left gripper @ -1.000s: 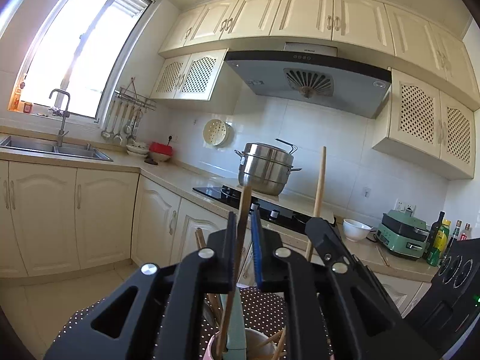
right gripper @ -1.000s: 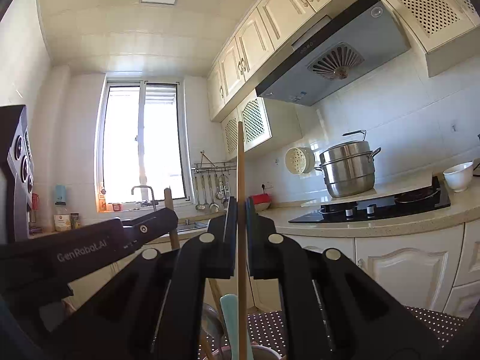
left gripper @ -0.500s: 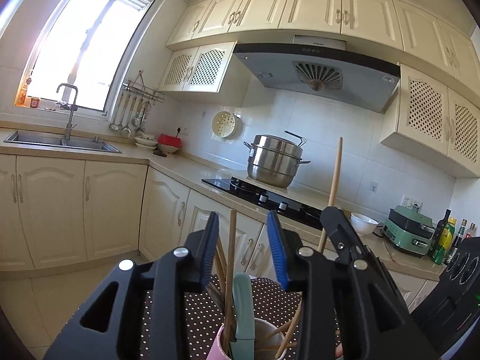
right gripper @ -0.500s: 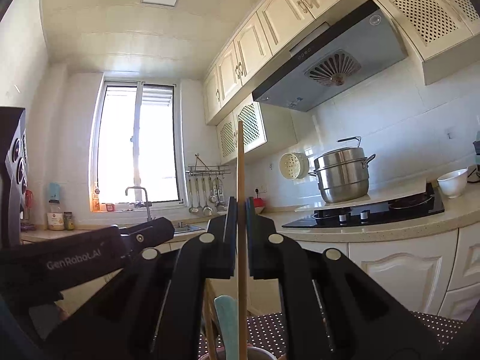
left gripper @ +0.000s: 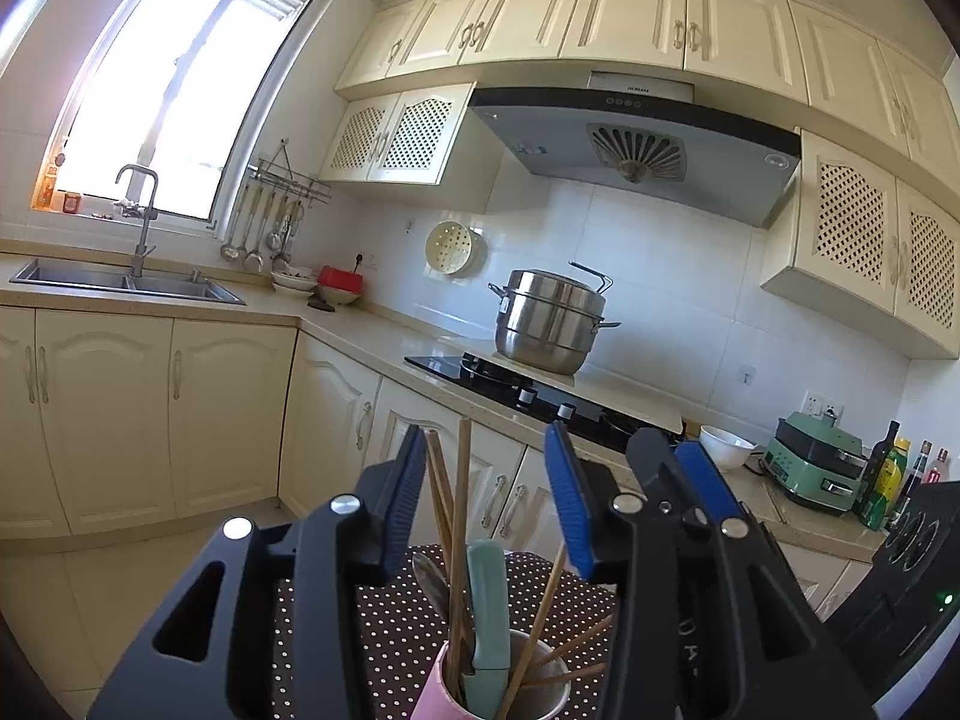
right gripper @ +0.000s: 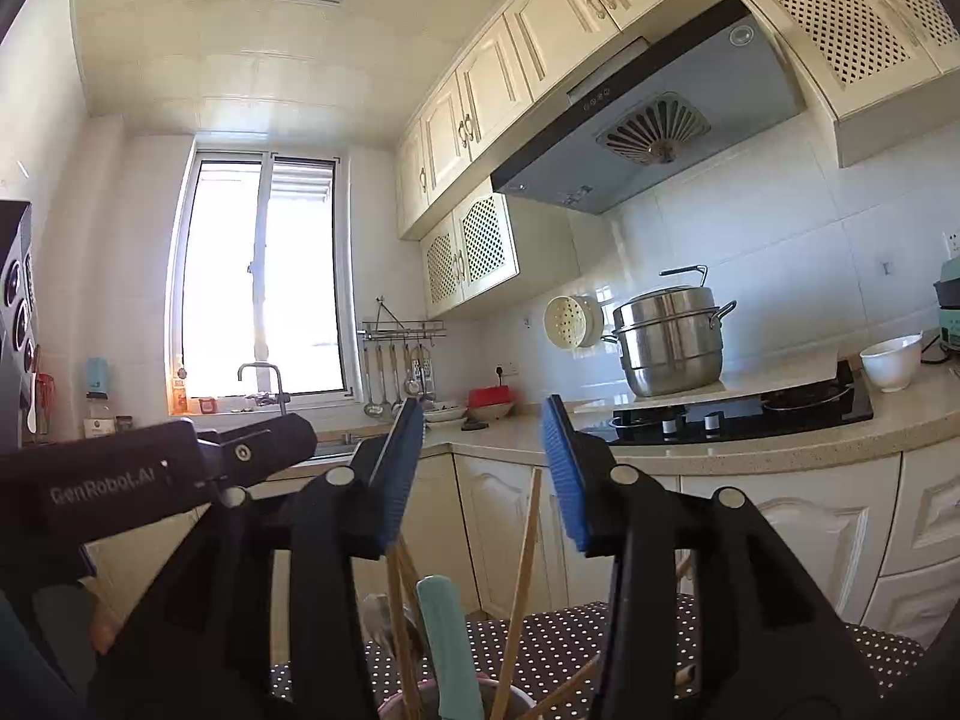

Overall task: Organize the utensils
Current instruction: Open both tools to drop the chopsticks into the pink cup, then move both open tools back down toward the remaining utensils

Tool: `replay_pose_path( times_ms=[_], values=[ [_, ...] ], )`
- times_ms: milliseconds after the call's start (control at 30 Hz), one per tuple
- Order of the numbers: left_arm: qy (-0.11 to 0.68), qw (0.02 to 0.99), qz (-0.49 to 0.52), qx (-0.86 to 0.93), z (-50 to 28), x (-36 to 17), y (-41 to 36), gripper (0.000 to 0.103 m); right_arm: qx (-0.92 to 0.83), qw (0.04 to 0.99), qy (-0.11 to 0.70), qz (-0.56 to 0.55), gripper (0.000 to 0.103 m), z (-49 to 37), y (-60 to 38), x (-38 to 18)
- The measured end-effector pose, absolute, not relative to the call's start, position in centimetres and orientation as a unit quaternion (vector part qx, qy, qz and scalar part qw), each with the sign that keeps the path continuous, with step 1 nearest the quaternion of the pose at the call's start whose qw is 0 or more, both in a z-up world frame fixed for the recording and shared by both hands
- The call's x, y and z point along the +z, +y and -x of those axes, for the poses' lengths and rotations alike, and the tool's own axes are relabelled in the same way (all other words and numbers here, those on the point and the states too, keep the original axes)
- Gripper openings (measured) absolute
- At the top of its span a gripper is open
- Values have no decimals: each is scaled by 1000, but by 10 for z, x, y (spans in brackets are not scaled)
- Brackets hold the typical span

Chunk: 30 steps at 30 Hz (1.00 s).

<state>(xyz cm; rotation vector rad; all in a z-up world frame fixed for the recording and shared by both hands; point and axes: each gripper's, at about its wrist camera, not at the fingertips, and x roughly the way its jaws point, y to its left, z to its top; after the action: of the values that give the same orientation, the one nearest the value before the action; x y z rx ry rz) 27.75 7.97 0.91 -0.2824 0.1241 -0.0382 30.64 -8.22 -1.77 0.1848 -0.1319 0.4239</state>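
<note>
Left hand-held gripper [left gripper: 486, 504]: released; jaws have just been opening. Blue pads stand apart, and two wooden chopsticks [left gripper: 457, 516] rise in the gap near the left pad, not pressed by either pad.
Right hand-held gripper [right gripper: 483, 468]: released; jaws have just been opening. One chopstick [right gripper: 523, 576] leans in the gap, free of both pads.
Pink cup [left gripper: 435, 693]: at 6 o'clock in the left wrist view, under both grippers, standing on the polka-dot cloth [left gripper: 396, 618] that covers the tabletop.
Cup contents: several wooden chopsticks fanned out, some leaning toward 3 o'clock; a mint-green handle [left gripper: 486, 606] upright in the middle; a metal spoon [left gripper: 429, 579] just left of it, bowl up.
Gripper relation: the right gripper's body shows at 3 o'clock in the left wrist view; the left gripper's body shows at 9 o'clock in the right wrist view. Both are close over the same cup.
Background: steel steamer pot [left gripper: 549, 321] on the black stove [left gripper: 516, 387] at 12 o'clock; sink [left gripper: 120, 285] and window at 10 o'clock; white bowl [left gripper: 723, 447] and green appliance [left gripper: 819, 465] at 3 o'clock.
</note>
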Motion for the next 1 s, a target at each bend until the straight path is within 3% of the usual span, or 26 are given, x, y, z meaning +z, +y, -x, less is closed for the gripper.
replay_pose_path(
  times_ms=[500,733,1000],
  values=[
    [78,985,154,-24,-229,23,83,48,185,979,-71,-41,60,-262,-98,17],
    [168,969,175,-37,-216,10,83,48,166,985,-51,-13,64,-229,-113,25],
    [325,927,185,-37,-209,-52,69,48,156,984,79,33,64,-214,-116,-4]
  ],
)
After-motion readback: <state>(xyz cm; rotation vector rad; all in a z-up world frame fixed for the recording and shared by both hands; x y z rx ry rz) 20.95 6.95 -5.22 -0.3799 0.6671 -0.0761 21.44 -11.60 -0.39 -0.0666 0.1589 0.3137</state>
